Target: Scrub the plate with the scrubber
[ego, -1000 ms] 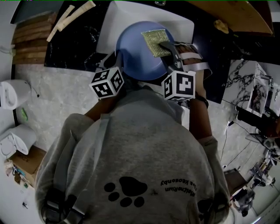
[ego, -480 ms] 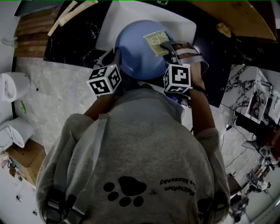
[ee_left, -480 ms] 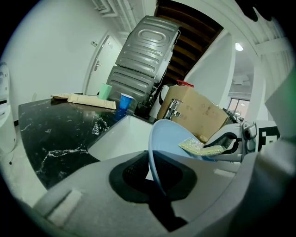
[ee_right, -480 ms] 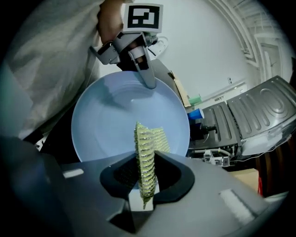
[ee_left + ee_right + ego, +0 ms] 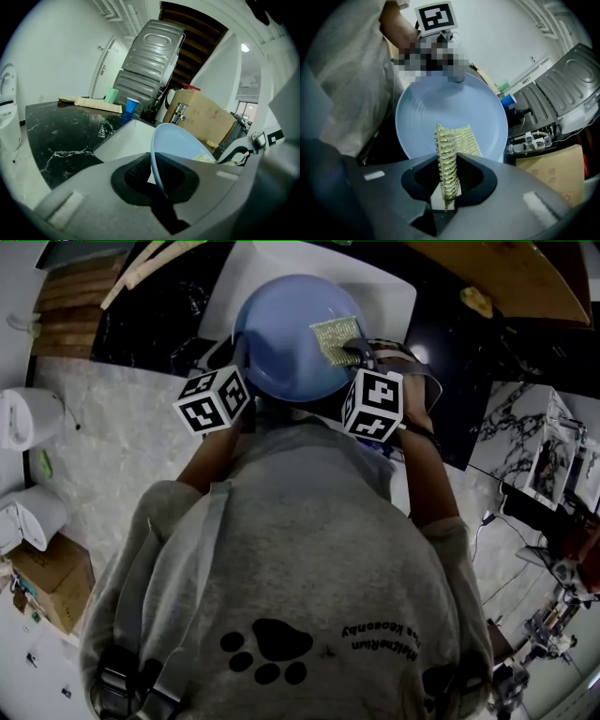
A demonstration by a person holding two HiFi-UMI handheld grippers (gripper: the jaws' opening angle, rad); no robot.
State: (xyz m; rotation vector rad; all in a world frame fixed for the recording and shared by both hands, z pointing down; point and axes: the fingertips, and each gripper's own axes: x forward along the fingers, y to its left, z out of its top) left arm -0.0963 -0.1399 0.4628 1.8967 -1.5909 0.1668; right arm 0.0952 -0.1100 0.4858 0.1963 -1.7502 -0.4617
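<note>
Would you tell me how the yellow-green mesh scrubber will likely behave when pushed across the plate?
Probably floppy: the yellow-green mesh scrubber bends past the right hand-held gripper and lies against the round blue plate. Its thin open weave suggests it is light. Its knobbly surface should drag rather than slip.

Black marbled counter [image 5: 61, 136] bears a white sink [image 5: 124, 140], pale strips [image 5: 93, 103] and a blue cup [image 5: 132, 107]
</note>
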